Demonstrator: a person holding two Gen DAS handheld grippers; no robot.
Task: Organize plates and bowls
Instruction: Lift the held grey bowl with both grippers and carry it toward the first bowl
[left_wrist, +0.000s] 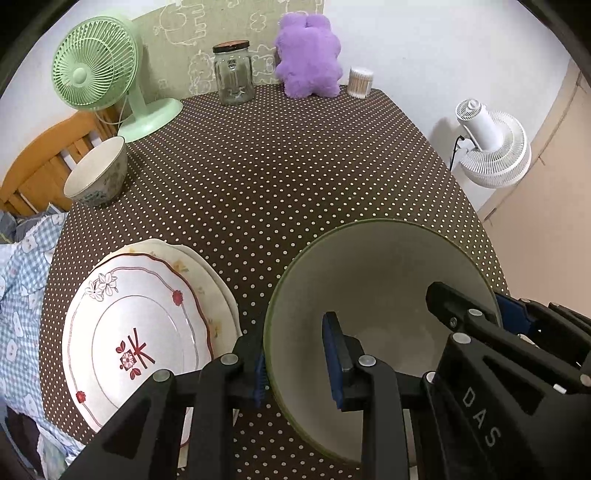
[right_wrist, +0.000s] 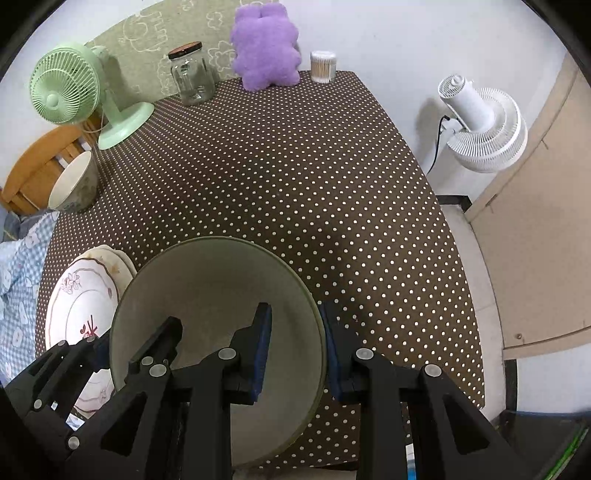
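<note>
Bowl: large green-rimmed bowl (left_wrist: 380, 295) with a cream inside, held above the near part of the table, just right of the plates; its mouth faces up and tips slightly toward the cameras. Round, so no long axis.
Left gripper: left gripper (left_wrist: 295, 363) pinches the bowl's left rim, one blue pad (left_wrist: 258, 376) outside the wall and one inside, jaws narrow and closed on the wall.
Right gripper: right gripper (right_wrist: 297, 350) grips the opposite rim the same way, one pad inside, one outside, jaws narrow.
Plates: stack of plates (left_wrist: 140, 332) at the near left edge of the table, lying flat; the top one is white with a scalloped red line, small flowers and a red flower motif in the middle.
Small bowl: flower-patterned small bowl (left_wrist: 98, 173) at the far left edge, upright, near the base of the green fan (left_wrist: 99, 70).
Table: brown cloth with white dots (left_wrist: 295, 177).
Back row: glass jar (left_wrist: 233, 72) with a dark lid, purple plush toy (left_wrist: 308, 55), tub of cotton swabs (left_wrist: 361, 82).
Writing: "DAS" in pale letters on the right gripper's black body, seen in the left view; no other legible text.
</note>
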